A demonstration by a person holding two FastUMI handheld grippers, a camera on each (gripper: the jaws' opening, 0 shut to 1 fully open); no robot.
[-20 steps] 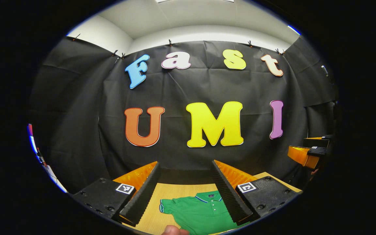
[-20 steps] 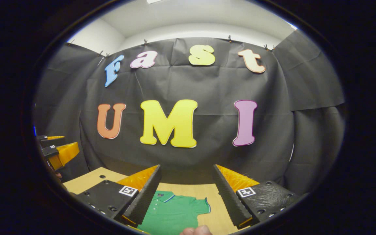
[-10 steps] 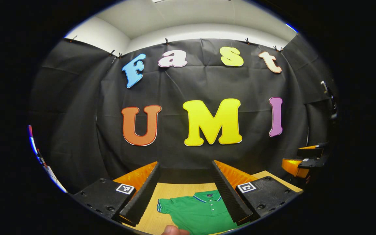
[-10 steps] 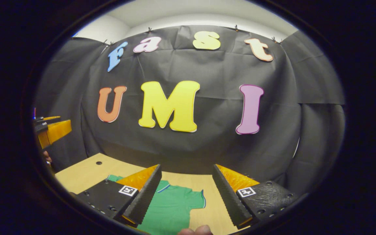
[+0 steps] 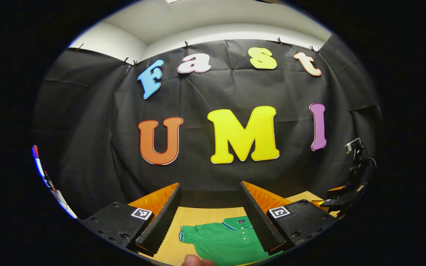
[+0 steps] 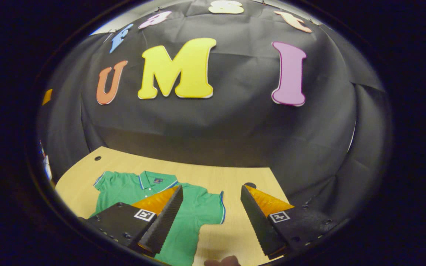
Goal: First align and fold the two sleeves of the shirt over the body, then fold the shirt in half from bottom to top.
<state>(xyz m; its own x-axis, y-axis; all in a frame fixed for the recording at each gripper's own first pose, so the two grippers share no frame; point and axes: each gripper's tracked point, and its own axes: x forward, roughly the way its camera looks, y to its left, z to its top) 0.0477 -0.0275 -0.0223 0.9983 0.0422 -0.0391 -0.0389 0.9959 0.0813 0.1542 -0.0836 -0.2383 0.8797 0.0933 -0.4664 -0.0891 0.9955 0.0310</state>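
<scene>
in the left gripper view, the left gripper point(image 5: 211, 218) is hovering above the wooden table point(image 5: 198, 216) with its jaws spread apart, gripping nothing; the green shirt point(image 5: 224, 242) is lying flat below, collar facing the wall. in the right gripper view, the right gripper point(image 6: 211, 218) is hanging released too, over the shirt's sleeve point(image 6: 207, 208), with the shirt point(image 6: 131, 190) spreading leftward on the table point(image 6: 231, 177).

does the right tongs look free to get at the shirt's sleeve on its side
Probably yes: the right tongs hang open above the table, the green polo shirt's sleeve lies flat just ahead between the fingers, and nothing sits in between.
</scene>
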